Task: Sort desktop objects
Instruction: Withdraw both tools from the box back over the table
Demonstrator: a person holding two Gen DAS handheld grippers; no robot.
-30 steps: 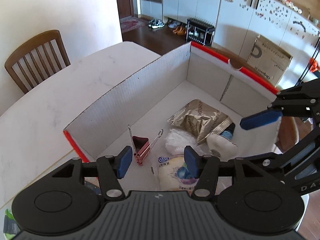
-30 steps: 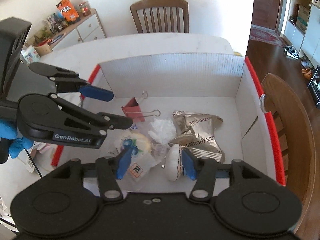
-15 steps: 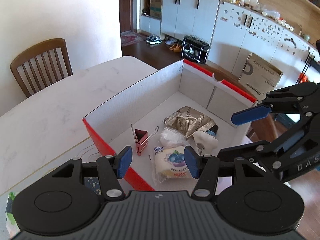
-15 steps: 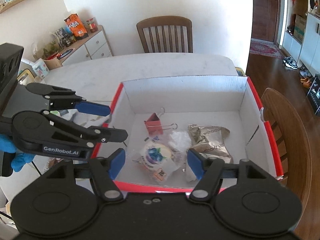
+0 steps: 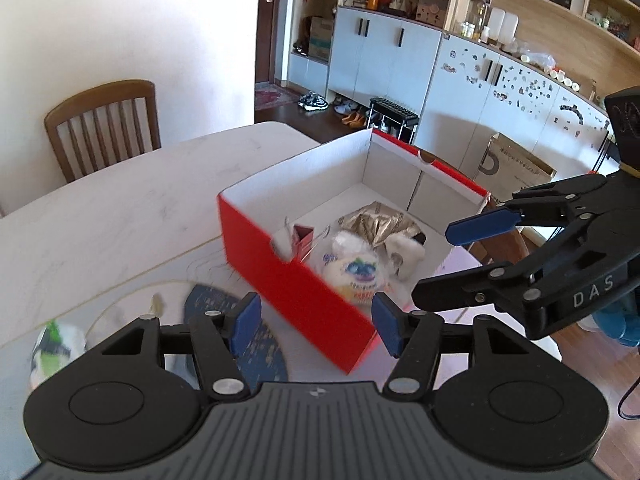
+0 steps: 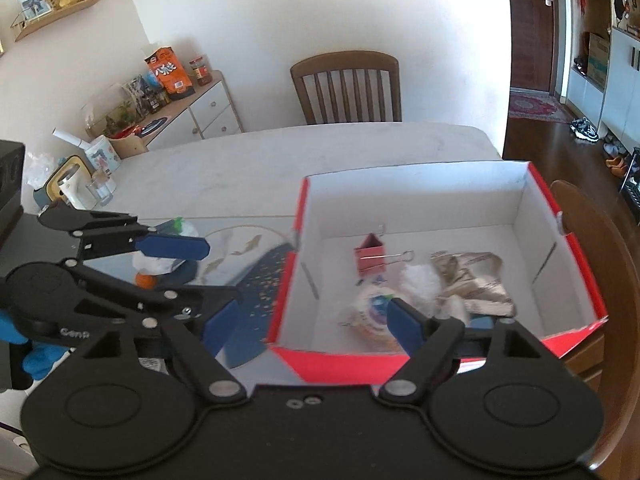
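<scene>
A red box (image 5: 280, 272) with white inner walls (image 6: 420, 196) stands on the pale table. It holds a red binder clip (image 5: 302, 238) (image 6: 370, 258), a round white packet with a blueberry print (image 5: 358, 276) (image 6: 374, 306), a gold snack bag (image 5: 380, 220) (image 6: 468, 276) and crumpled white plastic (image 6: 420, 282). My left gripper (image 5: 316, 322) (image 6: 222, 274) hovers outside the box's near-left corner. Its jaws are opening and nothing is between them. My right gripper (image 6: 312, 324) (image 5: 436, 264) hangs above the near wall, jaws opening wide, nothing between its pads.
A dark blue speckled mat (image 5: 224, 308) (image 6: 260, 276) lies left of the box. A white and green packet (image 5: 56, 344) sits further left. Wooden chairs (image 6: 348, 88) (image 6: 612, 264) stand at the far side and right of the table. A sideboard with jars (image 6: 180, 108) lines the wall.
Both grippers have drawn back and upward from over the box, so its near red wall now shows. The right jaws have spread much wider; the left jaws a little.
</scene>
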